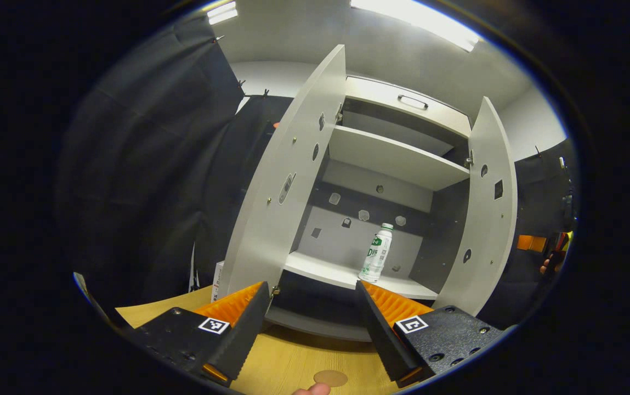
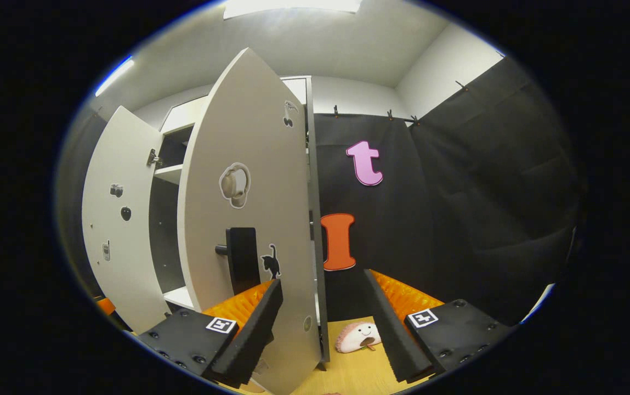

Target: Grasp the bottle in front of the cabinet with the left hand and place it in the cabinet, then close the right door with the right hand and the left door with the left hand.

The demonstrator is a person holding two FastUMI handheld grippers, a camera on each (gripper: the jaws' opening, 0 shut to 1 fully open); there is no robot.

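Bottle [image 1: 376, 253] stands upright on the cabinet's lower shelf [image 1: 320, 270], toward the right side, at about 1 o'clock from my left tongs [image 1: 312, 312]. Nothing is touching it. I judge the placing step done.

Left tongs: fingers apart, nothing between them, hanging over the bench [image 1: 293, 362] just in front of the cabinet. A fingertip [image 1: 315, 390] shows at 6 o'clock in the left gripper view.

Both doors are open. Left door [image 1: 284, 186] swings out at 11 o'clock in the left gripper view; right door [image 1: 482, 219] at 2 o'clock.

Right tongs [image 2: 320, 312]: fingers apart, holding nothing. In the right gripper view the right door's outer face [image 2: 249, 208] rises at 11 o'clock, its dark handle [image 2: 240, 258] just above my left-hand finger. I cannot tell whether that finger touches the door. A small plush toy [image 2: 358, 336] lies on the bench between the fingers.

Left to do, as I read it: close the right door with the right tongs, then the left door with the left.
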